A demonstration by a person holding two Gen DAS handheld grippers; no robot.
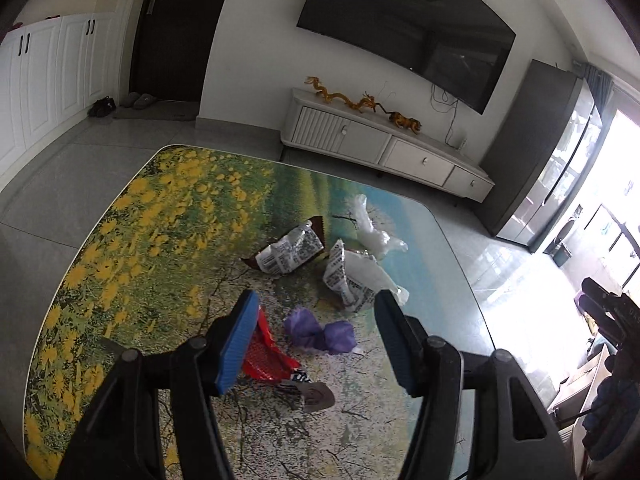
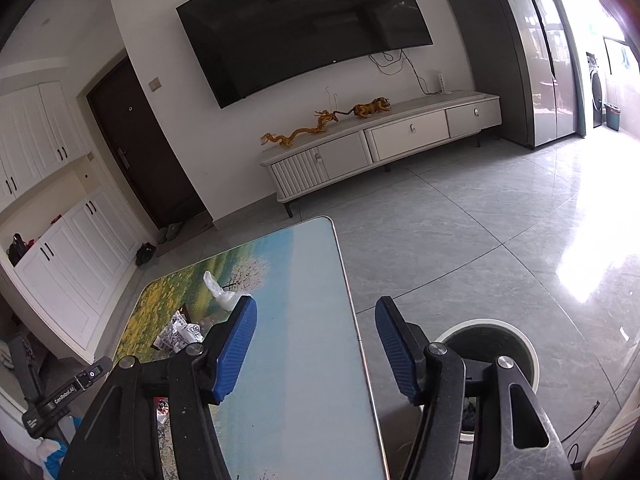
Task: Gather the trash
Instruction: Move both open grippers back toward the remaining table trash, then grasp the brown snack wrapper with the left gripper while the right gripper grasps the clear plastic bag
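Trash lies on the flower-print table (image 1: 132,240). A purple wrapper (image 1: 320,334) sits between the open fingers of my left gripper (image 1: 316,304), a red wrapper (image 1: 266,354) by the left finger, and a grey scrap (image 1: 316,396) below. Two printed white-and-brown wrappers (image 1: 290,252) (image 1: 346,280) and clear plastic (image 1: 370,228) lie farther off. My right gripper (image 2: 316,308) is open and empty above the table's right edge (image 2: 360,340). A white-rimmed trash bin (image 2: 486,342) stands on the floor beneath its right finger. The plastic (image 2: 218,290) and printed wrappers (image 2: 178,334) show at the left.
A white TV cabinet (image 1: 384,144) with golden figurines stands against the far wall under a wall TV (image 1: 404,28). A grey fridge (image 1: 548,160) is at right. White cupboards (image 1: 48,72) and a dark door are at left. The floor is grey tile.
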